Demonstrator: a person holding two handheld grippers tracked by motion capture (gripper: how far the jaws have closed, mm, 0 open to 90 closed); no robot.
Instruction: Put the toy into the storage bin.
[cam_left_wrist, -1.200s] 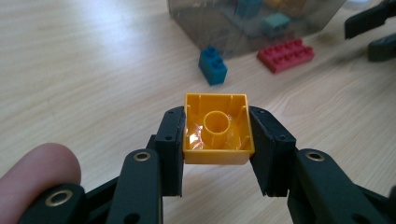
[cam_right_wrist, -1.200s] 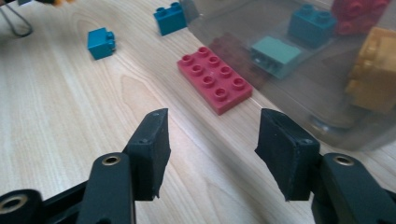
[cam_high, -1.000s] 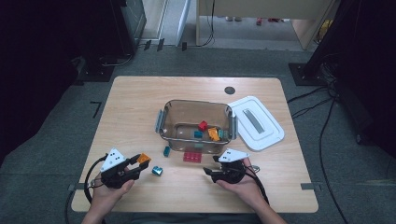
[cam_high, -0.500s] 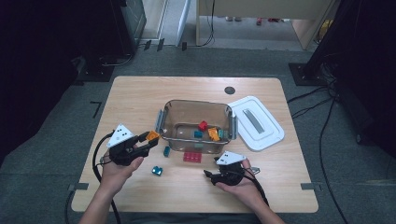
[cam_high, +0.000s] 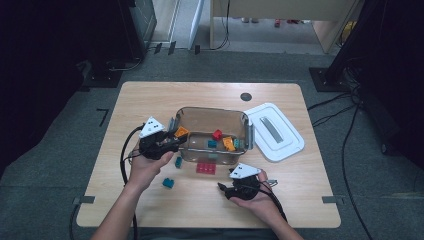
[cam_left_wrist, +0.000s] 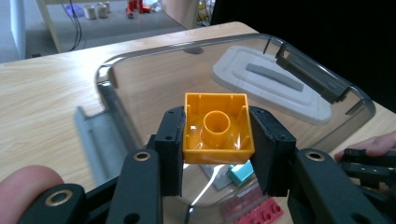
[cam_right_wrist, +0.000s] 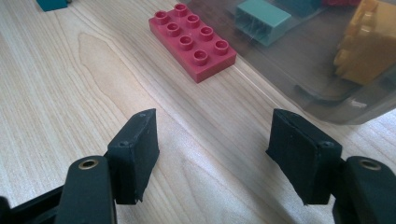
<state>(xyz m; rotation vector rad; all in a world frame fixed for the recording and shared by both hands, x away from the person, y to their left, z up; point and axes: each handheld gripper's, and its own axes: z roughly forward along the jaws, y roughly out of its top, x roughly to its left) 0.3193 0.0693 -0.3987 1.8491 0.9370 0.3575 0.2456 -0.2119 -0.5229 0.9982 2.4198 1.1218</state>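
Left tongs clamped orange brick, poised over clear bin near wall. Right tongs gaped wide over surface, facing red plate brick. Judged step: dropping brick in bin; next needs release inside rim.

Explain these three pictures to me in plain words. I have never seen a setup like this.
A person sits at a wooden table and holds a hand-operated two-jaw gripper in each hand. One picture looks down from above; the other two come from cameras riding on each gripper.

The left gripper is shut on an orange block, hollow side facing the camera, at the rim of a clear plastic bin. The right gripper is open and holds nothing, pointing at a red studded plate on the table beside the bin.

The bin already holds several blocks. Its white lid lies to its right, and two teal blocks lie loose in front.
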